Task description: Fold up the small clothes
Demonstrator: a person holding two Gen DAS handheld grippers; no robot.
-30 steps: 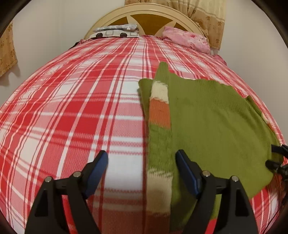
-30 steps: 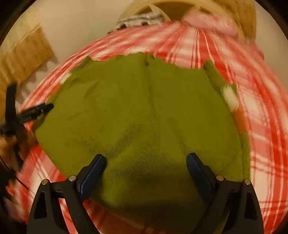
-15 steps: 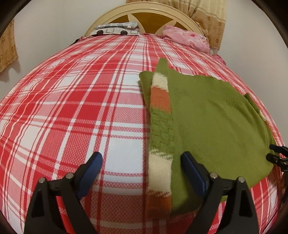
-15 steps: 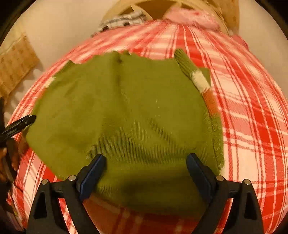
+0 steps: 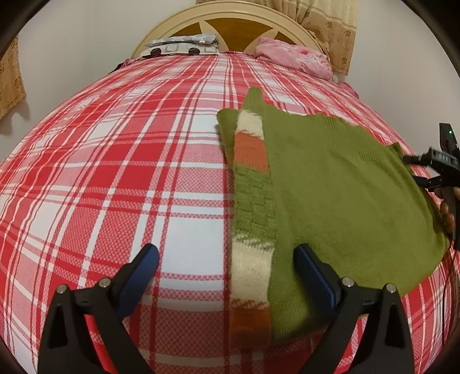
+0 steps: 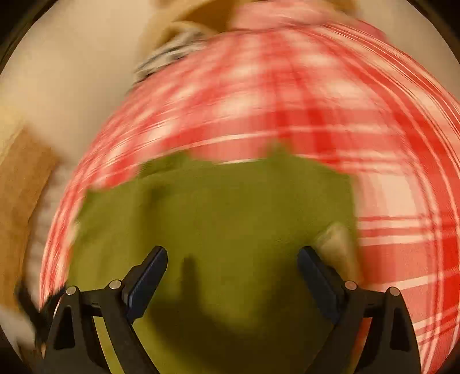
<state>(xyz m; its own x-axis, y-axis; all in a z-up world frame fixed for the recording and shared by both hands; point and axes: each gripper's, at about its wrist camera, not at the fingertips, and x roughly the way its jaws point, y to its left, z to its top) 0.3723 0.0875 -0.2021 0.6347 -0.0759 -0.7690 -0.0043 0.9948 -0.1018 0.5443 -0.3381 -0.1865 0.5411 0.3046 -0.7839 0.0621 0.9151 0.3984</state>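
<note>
The red plaid bedcover (image 5: 120, 161) lies bare and flat across its whole left half: open passage there from the near edge to the headboard (image 5: 230, 20). The right half is taken by a green sweater (image 5: 339, 184), lying flat, its striped sleeve (image 5: 253, 201) folded along its left edge. At the head end, a pink cloth (image 5: 293, 56) and a patterned bundle (image 5: 184, 46) block the far corners. The right gripper (image 5: 422, 169) intrudes at the sweater's right edge. Walls close in on both sides of the bed; a curtain (image 5: 327, 26) hangs at the far right.
</note>
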